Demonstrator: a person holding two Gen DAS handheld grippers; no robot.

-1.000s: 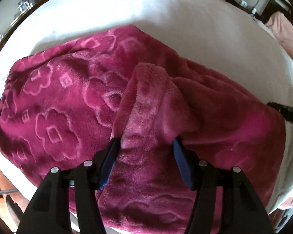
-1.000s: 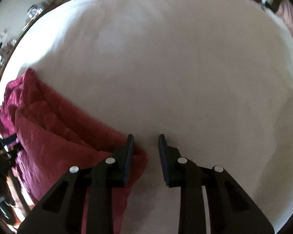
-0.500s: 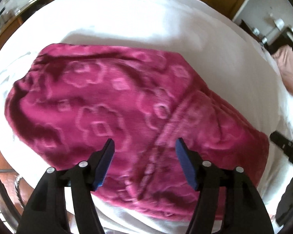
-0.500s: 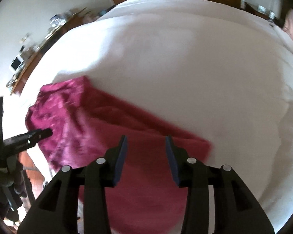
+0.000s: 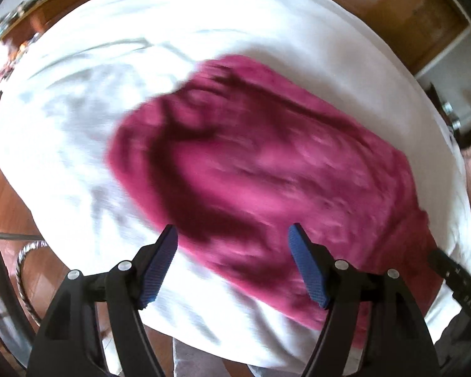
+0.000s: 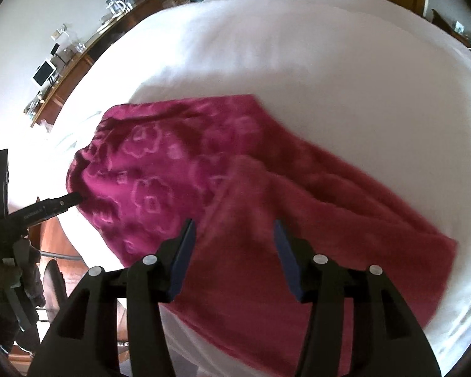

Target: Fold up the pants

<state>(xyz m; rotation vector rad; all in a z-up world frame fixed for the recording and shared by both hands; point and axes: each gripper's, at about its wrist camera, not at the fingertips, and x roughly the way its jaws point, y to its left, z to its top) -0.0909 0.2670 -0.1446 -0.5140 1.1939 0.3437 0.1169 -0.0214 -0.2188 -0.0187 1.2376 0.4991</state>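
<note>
The left gripper (image 5: 232,235) points steeply down at the bed (image 5: 78,144). Its jaws have just been opening and now stand wide apart, with nothing held between them. The pants (image 5: 267,169) lie flat below and ahead of these jaws, mostly toward the right jaw; the left jaw hangs over bare white sheet. This picture is blurry.

The right gripper (image 6: 234,229) also points steeply down. Its jaws have just been opening too and stand about half open, holding nothing. The pants (image 6: 179,169) lie under and ahead of them, reaching out past both jaws.

There is one pair of pants, dark pink and fluffy with a flower pattern, folded over on itself. There are two grippers.

The near edge of the bed runs just behind the jaws, with wooden floor (image 5: 6,207) below. Ahead of the jaws lies a wide stretch of white sheet.
</note>
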